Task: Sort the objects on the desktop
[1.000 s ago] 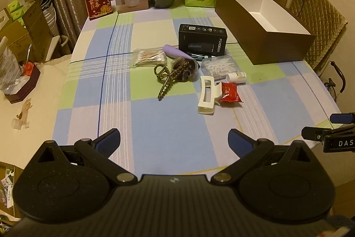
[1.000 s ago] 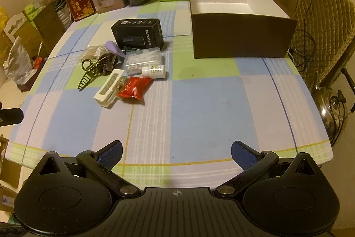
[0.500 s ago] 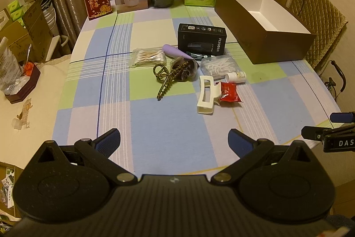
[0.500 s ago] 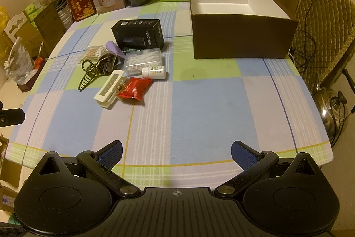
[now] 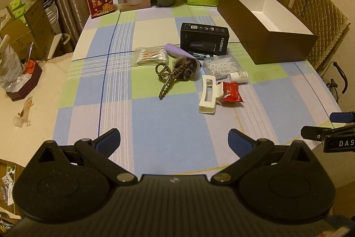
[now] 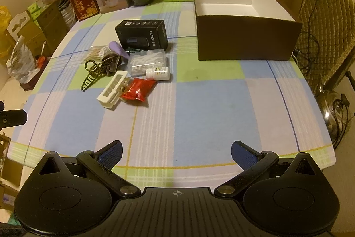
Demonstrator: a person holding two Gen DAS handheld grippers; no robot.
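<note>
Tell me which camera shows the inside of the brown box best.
The right wrist view: it faces the brown box head-on, so the white floor and far wall show, with nothing in sight inside. The left wrist view catches the box obliquely, its near wall hiding part of the floor.

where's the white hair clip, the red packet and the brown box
white hair clip (image 5: 208,94), left wrist view, on its flat top frame
red packet (image 6: 138,89), right wrist view, middle of the wrapper
brown box (image 6: 246,38), right wrist view, on its near outer wall
</note>
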